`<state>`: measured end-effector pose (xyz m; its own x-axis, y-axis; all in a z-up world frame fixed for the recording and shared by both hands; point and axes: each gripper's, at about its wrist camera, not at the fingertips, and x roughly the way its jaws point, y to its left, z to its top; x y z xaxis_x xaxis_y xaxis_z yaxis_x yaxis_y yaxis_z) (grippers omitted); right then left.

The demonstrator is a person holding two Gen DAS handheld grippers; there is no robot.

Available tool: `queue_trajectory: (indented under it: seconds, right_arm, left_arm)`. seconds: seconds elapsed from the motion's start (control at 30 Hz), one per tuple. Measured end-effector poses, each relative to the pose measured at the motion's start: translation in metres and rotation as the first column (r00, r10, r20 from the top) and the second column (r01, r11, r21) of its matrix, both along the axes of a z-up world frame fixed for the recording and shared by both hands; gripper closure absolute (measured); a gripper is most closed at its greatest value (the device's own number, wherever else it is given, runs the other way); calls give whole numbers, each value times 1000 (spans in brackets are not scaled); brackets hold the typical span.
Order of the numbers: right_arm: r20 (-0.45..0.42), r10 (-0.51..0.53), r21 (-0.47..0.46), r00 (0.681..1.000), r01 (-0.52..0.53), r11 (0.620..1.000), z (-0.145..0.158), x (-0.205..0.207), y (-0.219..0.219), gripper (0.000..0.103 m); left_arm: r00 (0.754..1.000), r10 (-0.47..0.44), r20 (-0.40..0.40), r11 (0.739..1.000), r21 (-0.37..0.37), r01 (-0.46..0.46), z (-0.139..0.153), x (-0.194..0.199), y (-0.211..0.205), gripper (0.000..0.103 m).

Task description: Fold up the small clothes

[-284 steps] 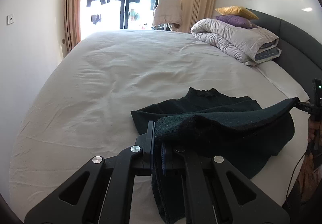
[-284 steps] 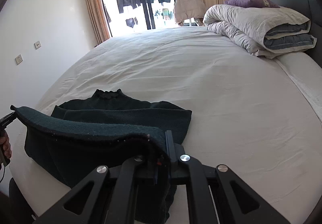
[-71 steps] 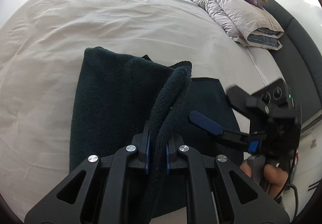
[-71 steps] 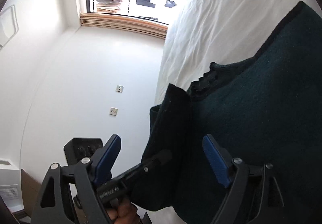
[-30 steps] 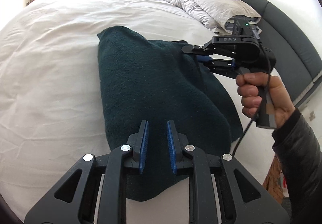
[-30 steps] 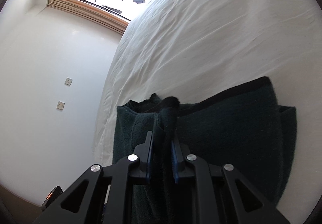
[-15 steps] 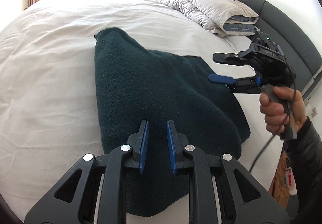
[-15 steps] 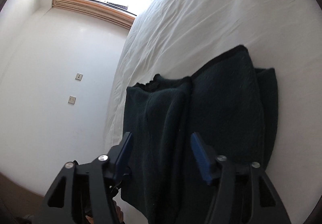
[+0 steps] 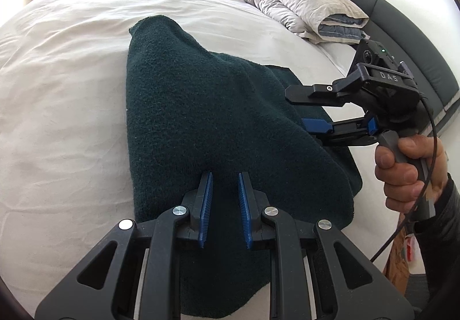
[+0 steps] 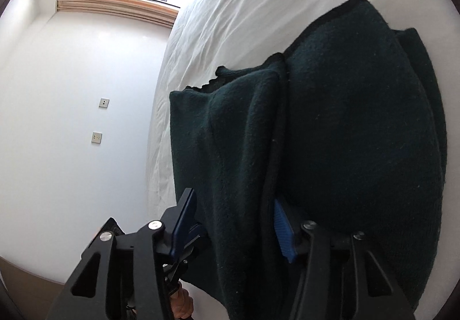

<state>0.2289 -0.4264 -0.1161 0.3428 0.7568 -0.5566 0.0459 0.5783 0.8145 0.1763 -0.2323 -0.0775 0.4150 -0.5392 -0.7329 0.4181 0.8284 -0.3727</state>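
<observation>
A dark green sweater (image 9: 201,104) lies folded in layers on the white bed, its frilled collar toward the wall in the right wrist view (image 10: 359,118). My left gripper (image 9: 224,176) hovers just over the sweater's near part. Its blue pads stand a narrow gap apart with nothing between them. My right gripper (image 9: 299,107) comes in from the right at the sweater's edge, held by a hand (image 9: 402,170). Its jaws are closing, with a hanging fold between them (image 10: 233,228). One finger is tucked under the top layer, and the pads do not visibly press.
White bed sheet (image 9: 57,90) stretches to the left and far side. A folded duvet with pillows (image 9: 287,3) lies by the dark headboard (image 9: 402,26). A white wall with sockets (image 10: 97,137) and a curtained window lie past the bed's edge.
My right gripper let go of the raised fold, opened wide, and now straddles the sweater's edge. The fold dropped flat. My left gripper sank closer to the sweater.
</observation>
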Motion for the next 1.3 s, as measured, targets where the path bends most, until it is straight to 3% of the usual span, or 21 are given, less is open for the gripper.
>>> queue_trajectory:
  seconds: [0.07,0.23,0.3,0.4,0.5,0.57,0.97,1.3]
  right_arm:
    - [-1,20,-23,1000,-20,1000,-1,1,5,50]
    - [-31,-22,-47,999,20,999,-12,3,5,82]
    - [-7,-29,-84,1000,29,996,-10,2,3,85]
    - [44,-17,-145,999,23,989,4,0,8,87]
    - [86,-13,-166,996,27,986,18,-1,7,88]
    - [101,-19,-169,995,36,985,23,-2,1,89]
    - [130,-103,-196,986,128,972,35,-20,-44,89]
    - [135,-136,-185,981,160,970,29,-35,-61,90]
  left_arm:
    - [1000,0,-2,1000,-7,0,-2,0,1,85]
    - [1000,-7,-4,1000,18,7,-6,0,-2,85]
    - [1000,-12,-9,1000,24,12,-9,2,-6,85]
    - [1000,-6,-17,1000,16,6,-2,2,-7,85]
    - [1000,2,-7,1000,-27,-2,8,2,-7,85]
    - [1000,-15,7,1000,-18,15,12,2,-13,85]
    - [991,-122,56,992,37,120,21,4,-60,85]
    - [988,-153,29,987,52,151,13,11,-81,85]
